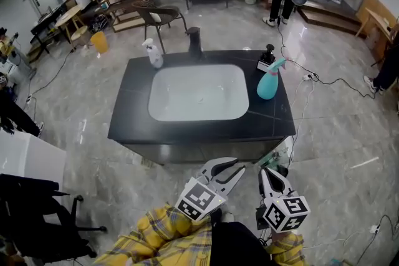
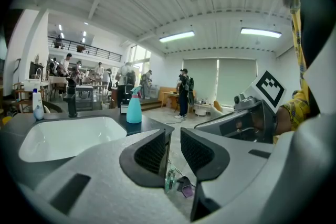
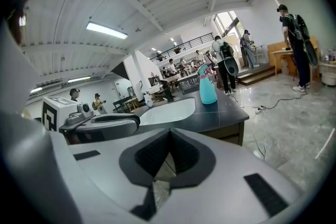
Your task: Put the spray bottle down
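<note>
The teal spray bottle (image 1: 269,83) with a pink collar stands upright on the right side of the black counter (image 1: 124,115), beside the white sink basin (image 1: 198,91). Nothing holds it. It also shows in the left gripper view as the spray bottle (image 2: 134,108), and in the right gripper view as the spray bottle (image 3: 207,91). Both grippers hang in front of the counter, well short of it, over the floor. My left gripper (image 1: 232,169) (image 2: 173,136) is shut and empty. My right gripper (image 1: 267,175) (image 3: 169,134) is shut too, its pads meeting on nothing.
A white bottle (image 1: 153,54) and a dark faucet (image 1: 194,40) stand at the counter's back edge, and a black pump dispenser (image 1: 268,59) is behind the spray bottle. Cables (image 1: 324,81) run over the grey floor at right. Chairs, tables and people fill the back.
</note>
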